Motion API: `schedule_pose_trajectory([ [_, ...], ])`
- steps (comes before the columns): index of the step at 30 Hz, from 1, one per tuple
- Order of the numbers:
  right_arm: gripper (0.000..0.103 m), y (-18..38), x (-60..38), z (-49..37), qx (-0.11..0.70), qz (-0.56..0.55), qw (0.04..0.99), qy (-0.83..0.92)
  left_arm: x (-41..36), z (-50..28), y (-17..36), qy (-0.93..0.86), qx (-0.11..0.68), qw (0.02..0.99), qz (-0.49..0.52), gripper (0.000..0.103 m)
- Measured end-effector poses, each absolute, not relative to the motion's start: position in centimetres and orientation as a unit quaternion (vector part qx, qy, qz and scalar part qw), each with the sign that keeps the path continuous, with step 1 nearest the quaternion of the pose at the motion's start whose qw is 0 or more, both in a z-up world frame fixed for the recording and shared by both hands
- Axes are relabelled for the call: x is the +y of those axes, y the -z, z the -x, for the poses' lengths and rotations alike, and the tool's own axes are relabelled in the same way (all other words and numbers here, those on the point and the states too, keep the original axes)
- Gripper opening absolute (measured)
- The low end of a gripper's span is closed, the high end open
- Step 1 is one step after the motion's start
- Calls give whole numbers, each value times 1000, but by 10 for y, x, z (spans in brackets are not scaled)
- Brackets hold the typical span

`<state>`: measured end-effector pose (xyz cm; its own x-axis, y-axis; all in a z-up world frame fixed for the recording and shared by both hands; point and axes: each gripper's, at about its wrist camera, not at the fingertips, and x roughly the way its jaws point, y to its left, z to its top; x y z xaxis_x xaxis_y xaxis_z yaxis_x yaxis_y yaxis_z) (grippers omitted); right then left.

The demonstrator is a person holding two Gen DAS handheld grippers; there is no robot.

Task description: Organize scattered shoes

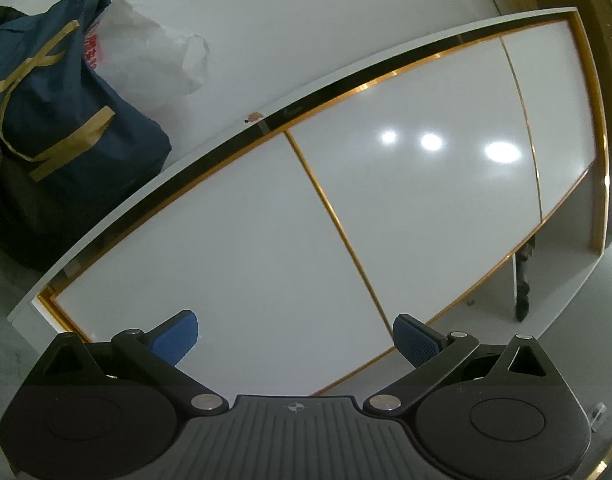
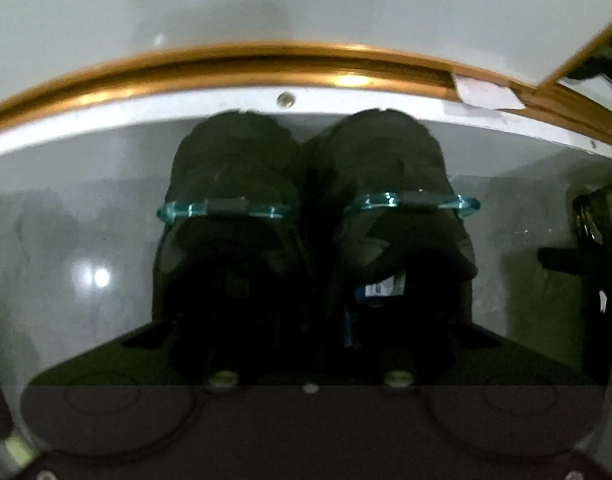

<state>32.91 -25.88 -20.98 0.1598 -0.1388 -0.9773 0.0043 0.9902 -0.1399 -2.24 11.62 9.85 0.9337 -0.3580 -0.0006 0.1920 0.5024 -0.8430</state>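
trouble here would be a slip: the right claw (image 2: pixel 310 320) sits nearly shut over the inner edges of two dark shoes (image 2: pixel 306 208), side by side against the cabinet's gold rail (image 2: pixel 265 68); blur hides the pads, so one may drop. the left claw (image 1: pixel 295 340) is wide open, empty.

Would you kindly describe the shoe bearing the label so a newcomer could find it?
In the right wrist view, find the gold-trimmed ledge. Below it sit two dark shoes side by side. The right-hand shoe alone shows a small white label inside its opening.
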Motion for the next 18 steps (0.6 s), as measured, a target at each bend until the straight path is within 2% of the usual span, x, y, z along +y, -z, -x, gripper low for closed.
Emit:
schedule_pose_trajectory([
  [8,25,204,-253,-328,674,75,734,29,112,19,-97,166,92,859,475,103],
  [12,35,227,-242,-342,676,92,730,45,111,17,-96,168,94,859,475,103],
  [17,33,222,-241,-341,686,95,720,35,110,16,-96,171,97,860,472,103],
  [18,30,220,-239,-331,679,103,726,26,110,16,-96,171,97,860,471,103],
])
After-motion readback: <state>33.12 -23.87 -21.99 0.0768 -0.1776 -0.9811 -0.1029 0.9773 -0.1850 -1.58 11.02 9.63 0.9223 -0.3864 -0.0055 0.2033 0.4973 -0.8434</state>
